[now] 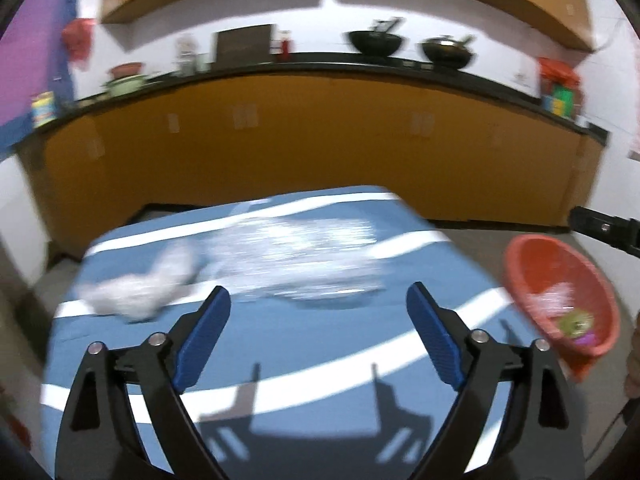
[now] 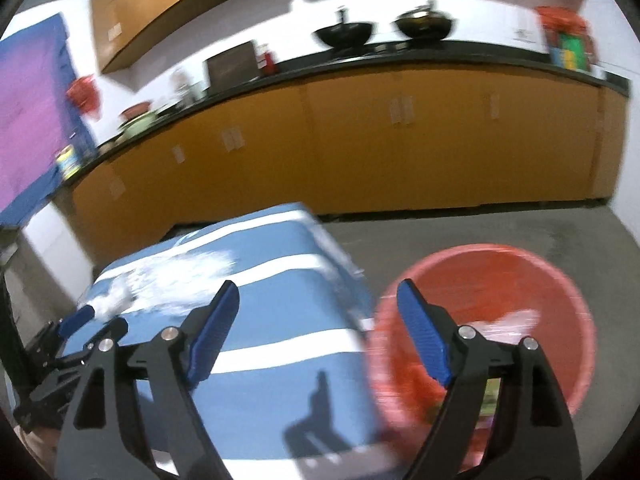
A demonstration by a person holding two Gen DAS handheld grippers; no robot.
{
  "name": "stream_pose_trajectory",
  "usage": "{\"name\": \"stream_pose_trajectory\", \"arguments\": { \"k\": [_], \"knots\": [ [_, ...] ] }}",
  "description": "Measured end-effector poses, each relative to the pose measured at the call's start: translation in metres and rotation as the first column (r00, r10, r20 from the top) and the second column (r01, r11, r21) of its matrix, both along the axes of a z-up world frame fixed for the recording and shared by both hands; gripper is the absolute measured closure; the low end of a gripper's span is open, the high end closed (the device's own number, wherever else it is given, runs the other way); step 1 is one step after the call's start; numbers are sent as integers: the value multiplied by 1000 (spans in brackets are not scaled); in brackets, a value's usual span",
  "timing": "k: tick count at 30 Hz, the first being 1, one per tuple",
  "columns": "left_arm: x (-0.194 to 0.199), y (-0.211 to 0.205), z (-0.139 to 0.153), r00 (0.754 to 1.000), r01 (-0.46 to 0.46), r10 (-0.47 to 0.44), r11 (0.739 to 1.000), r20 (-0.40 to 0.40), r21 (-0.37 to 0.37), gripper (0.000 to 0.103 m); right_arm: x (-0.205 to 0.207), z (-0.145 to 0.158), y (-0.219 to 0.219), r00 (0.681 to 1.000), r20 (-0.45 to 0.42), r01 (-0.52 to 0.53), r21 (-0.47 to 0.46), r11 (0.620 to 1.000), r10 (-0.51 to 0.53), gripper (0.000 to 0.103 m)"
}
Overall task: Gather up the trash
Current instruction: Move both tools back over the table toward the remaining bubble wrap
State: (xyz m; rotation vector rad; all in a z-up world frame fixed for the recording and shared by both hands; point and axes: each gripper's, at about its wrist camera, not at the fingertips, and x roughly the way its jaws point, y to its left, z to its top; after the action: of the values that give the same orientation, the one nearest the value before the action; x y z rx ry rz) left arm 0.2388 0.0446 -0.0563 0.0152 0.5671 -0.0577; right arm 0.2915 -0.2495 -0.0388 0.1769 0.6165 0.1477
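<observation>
A crumpled white paper (image 1: 138,290) and a clear plastic sheet (image 1: 296,256) lie on the blue white-striped table (image 1: 304,344). My left gripper (image 1: 319,300) is open and empty, just short of the plastic. It also shows at the left of the right wrist view (image 2: 86,320). A red basket (image 1: 560,292) with wrappers in it stands to the right of the table. My right gripper (image 2: 318,298) is open and empty, over the table's right edge beside the basket (image 2: 500,280). The plastic (image 2: 176,276) lies far left in that view.
An orange cabinet run with a black counter (image 1: 320,66) lines the back wall, holding woks (image 1: 376,42), pots and jars. Grey floor (image 2: 500,228) surrounds the table. A black gripper part (image 1: 604,230) shows at the right edge.
</observation>
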Motion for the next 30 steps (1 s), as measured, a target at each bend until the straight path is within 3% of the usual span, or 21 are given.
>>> {"name": "stream_pose_trajectory", "arguments": {
  "k": [7, 12, 20, 26, 27, 29, 30],
  "knots": [
    [5, 97, -14, 977, -213, 213, 977, -3, -3, 7, 27, -23, 93, 993, -48, -111, -32, 993, 109, 23],
    [10, 137, -20, 958, -288, 288, 957, -3, -21, 5, 48, -32, 138, 987, -57, -156, -57, 986, 153, 19],
    [17, 172, -28, 943, -333, 333, 942, -3, -47, 4, 80, -58, 198, 978, -86, -200, -170, 965, 188, 15],
    [28, 177, -27, 951, -309, 310, 950, 15, -41, 2, 103, -81, 219, 965, -183, -231, -237, 944, 190, 15],
    [30, 177, -28, 953, -303, 304, 952, 14, -41, 2, 105, -84, 221, 961, -200, -237, -243, 941, 190, 17],
    [35, 177, -30, 957, -289, 290, 956, 7, -41, 2, 108, -88, 223, 956, -222, -244, -252, 936, 189, 42],
    [37, 177, -31, 959, -282, 282, 959, 2, -41, 2, 110, -90, 223, 954, -239, -243, -257, 935, 182, 49]
  ]
}}
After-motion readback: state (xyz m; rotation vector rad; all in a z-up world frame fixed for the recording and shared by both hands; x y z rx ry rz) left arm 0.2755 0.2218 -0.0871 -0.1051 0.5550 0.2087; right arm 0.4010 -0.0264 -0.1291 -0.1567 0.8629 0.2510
